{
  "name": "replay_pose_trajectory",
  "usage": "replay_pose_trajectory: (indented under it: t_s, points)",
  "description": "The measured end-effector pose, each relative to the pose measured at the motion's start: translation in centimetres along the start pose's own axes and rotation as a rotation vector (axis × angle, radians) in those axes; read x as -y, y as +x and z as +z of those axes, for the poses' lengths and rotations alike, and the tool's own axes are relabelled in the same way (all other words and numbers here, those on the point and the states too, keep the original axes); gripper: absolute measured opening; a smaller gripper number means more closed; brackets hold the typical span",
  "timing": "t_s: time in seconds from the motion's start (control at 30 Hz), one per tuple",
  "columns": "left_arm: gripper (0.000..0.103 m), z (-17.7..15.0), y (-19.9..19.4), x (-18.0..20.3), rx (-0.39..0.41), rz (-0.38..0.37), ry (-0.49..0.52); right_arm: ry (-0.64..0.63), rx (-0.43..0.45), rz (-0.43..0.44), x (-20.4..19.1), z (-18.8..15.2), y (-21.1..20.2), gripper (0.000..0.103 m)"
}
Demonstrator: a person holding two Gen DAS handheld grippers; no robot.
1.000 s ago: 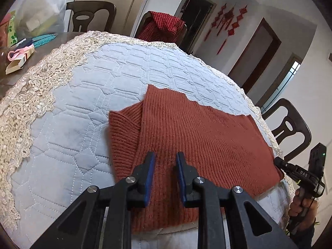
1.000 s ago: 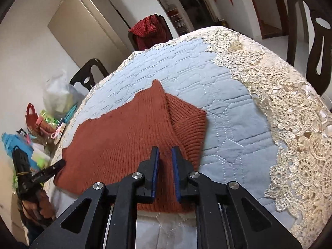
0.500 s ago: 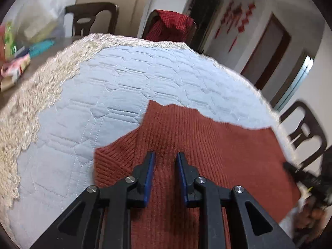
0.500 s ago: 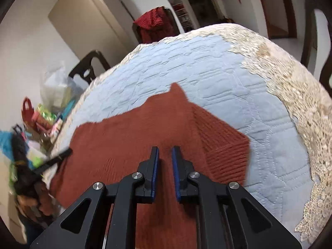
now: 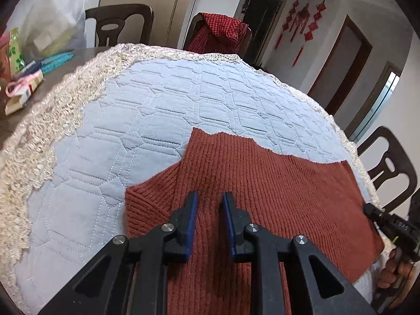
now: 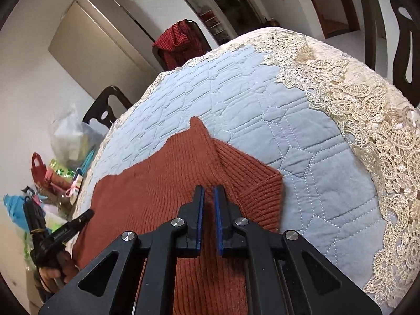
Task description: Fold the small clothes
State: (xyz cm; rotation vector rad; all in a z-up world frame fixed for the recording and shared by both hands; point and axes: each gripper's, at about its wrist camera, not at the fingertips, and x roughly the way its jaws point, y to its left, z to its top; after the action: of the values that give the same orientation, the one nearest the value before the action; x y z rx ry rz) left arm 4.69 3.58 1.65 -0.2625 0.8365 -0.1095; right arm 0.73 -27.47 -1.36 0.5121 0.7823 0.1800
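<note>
rust knit garment flat on quilted table, both grippers over it

near hem of the rust knit garment [image 5: 262, 183] is cut off behind the fingers in both views; whether fingertips touch the knit is hard to make out. garment lies on blue quilted cover [image 5: 157, 110] with lace border [image 6: 354, 99], side flaps folded in. left gripper [image 5: 209, 197] fingers slightly spread, nothing pinched, over the left part. right gripper [image 6: 207, 191] fingers nearly pressed together, closing, no cloth visible between them, beside the right flap.
</note>
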Motion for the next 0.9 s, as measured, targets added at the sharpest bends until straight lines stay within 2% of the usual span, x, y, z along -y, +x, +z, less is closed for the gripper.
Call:
replay_pose_trajectory:
  t_s: [0.13,0.43,0.6,0.73,0.9]
  points:
    - [0.024,-0.2,-1.3,0.7,0.020,0.033,0.022,-0.076,0.005,-0.018,-2.1,-0.1,-0.7,0.009]
    - [0.030,-1.1,-3.6,0.9,0.056,0.085,0.065,-0.276,-0.013,0.025,-7.6,-2.0,-0.6,0.010]
    - [0.030,-1.9,-4.0,0.1,0.046,0.098,0.055,-0.386,-0.046,0.046,-10.5,-3.9,0.4,0.010]
    - [0.031,-2.6,-4.4,-0.7,0.043,0.104,0.040,-0.418,-0.076,0.068,-12.0,-4.7,1.2,0.010]
    - [0.038,-3.5,-3.8,-1.5,0.022,0.108,0.026,-0.463,-0.114,0.048,-13.3,-5.5,2.9,0.010]
